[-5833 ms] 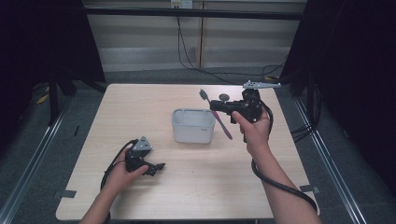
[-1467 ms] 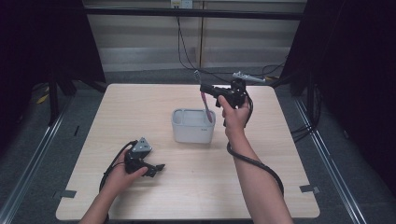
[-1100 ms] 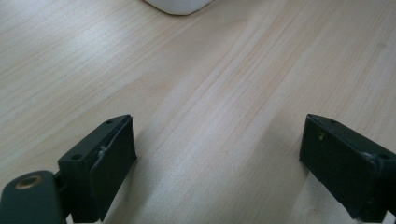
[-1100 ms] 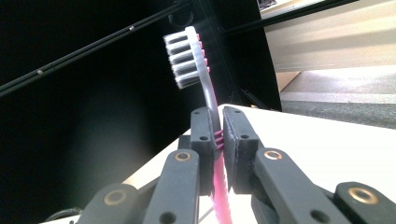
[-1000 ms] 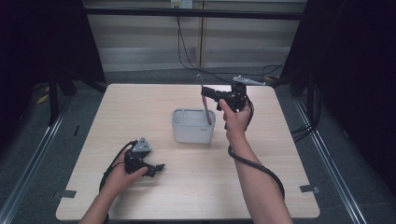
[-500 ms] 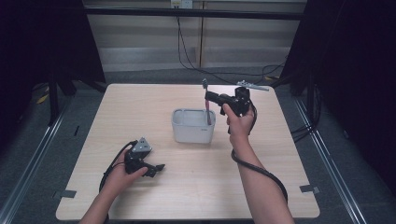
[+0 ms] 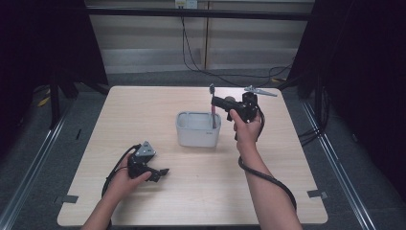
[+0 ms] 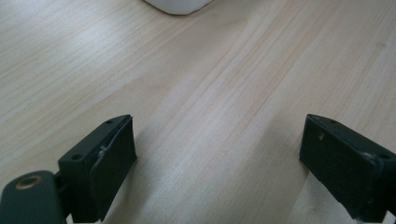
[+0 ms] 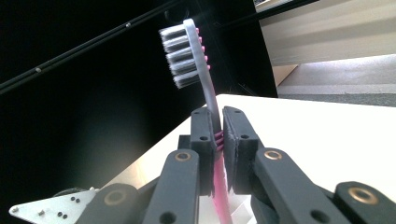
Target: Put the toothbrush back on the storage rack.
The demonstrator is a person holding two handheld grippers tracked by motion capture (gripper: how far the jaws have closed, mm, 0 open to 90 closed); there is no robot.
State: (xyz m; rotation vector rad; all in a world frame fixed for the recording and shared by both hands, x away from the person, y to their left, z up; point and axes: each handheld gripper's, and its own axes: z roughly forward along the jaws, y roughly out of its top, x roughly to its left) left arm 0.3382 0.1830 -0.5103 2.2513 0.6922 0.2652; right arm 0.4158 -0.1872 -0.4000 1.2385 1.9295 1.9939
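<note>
Placing step: right gripper point(image 7: 214, 101), jaws clamped on toothbrush point(image 9: 189, 51), holds it upright, handle end dipping into the white bin point(image 7: 184, 136) mid-tabletop; next, lower and release; left gripper point(image 8: 224, 163) wide open, empty, near front-left corner.

In front of me the pale wooden bench point(image 7: 143, 110) stands on a grey floor point(image 7: 43, 143). Behind it, black cables point(image 7: 225, 74) trail down a light panelled wall point(image 7: 143, 43), with dark curtains point(image 7: 364, 72) on both sides.
</note>
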